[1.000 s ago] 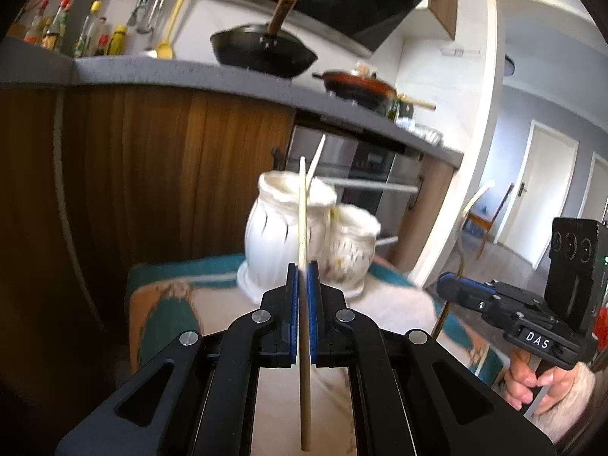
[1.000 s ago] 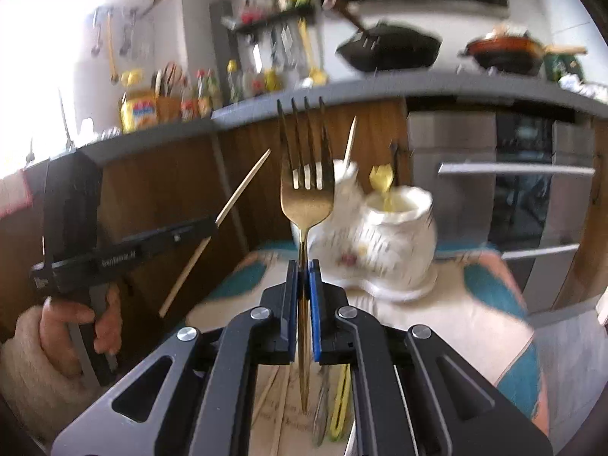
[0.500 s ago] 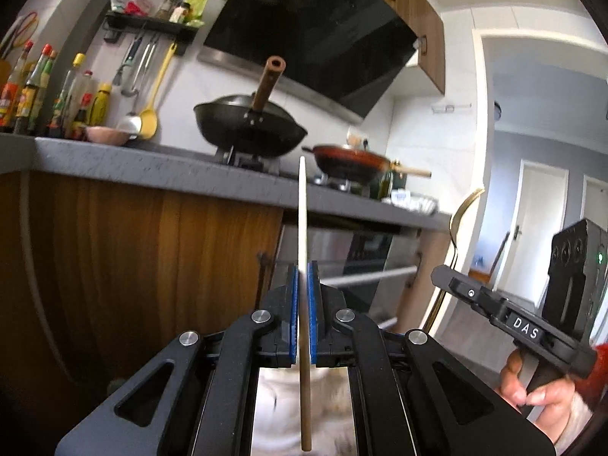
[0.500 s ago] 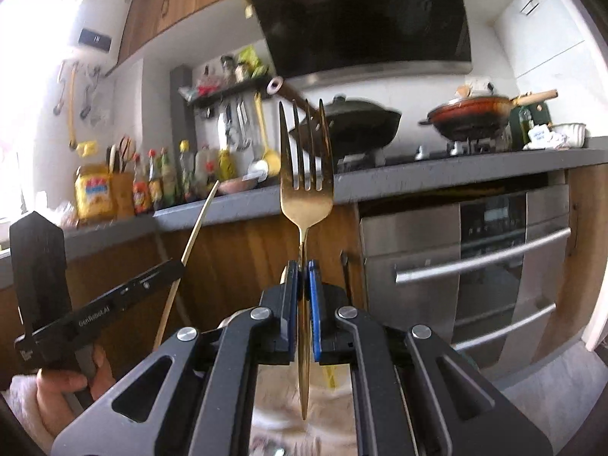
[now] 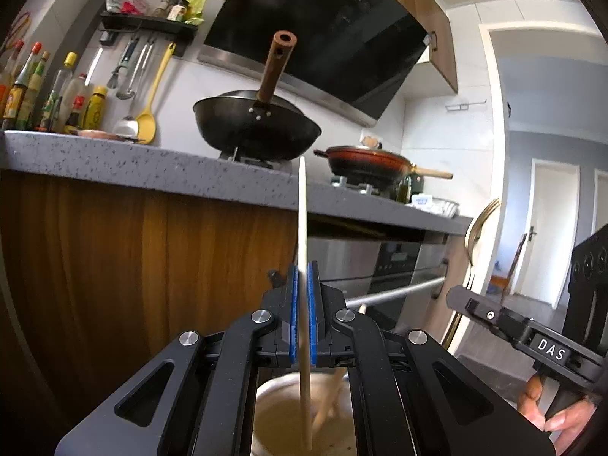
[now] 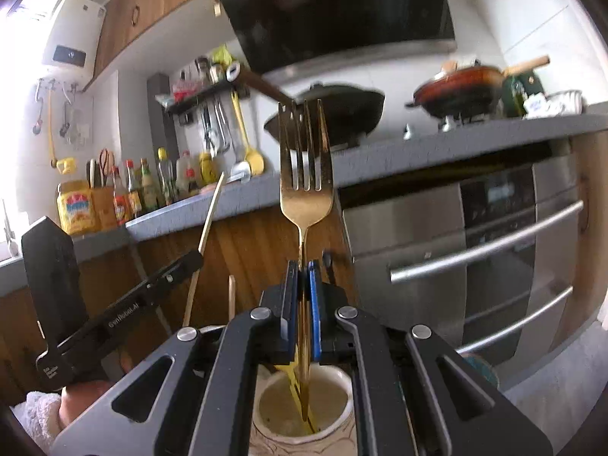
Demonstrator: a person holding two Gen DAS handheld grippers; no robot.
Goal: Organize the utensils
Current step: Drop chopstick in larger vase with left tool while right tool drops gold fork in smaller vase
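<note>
Below each clamped utensil stands a jar [image 6: 302, 416], wooden cabinet [image 5: 133, 266] behind.

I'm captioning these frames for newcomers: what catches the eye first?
A gold metal fork stands tines-up, clamped in the right gripper above a white ceramic jar. The left gripper pinches an upright pale wooden chopstick over another jar. Behind, a black wok sits on the stove.

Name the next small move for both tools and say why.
Probably lower both and then release. The left tool is shut on a chopstick whose lower end hangs over a white holder; the right tool is shut on a gold fork whose handle tip sits above another holder.
</note>
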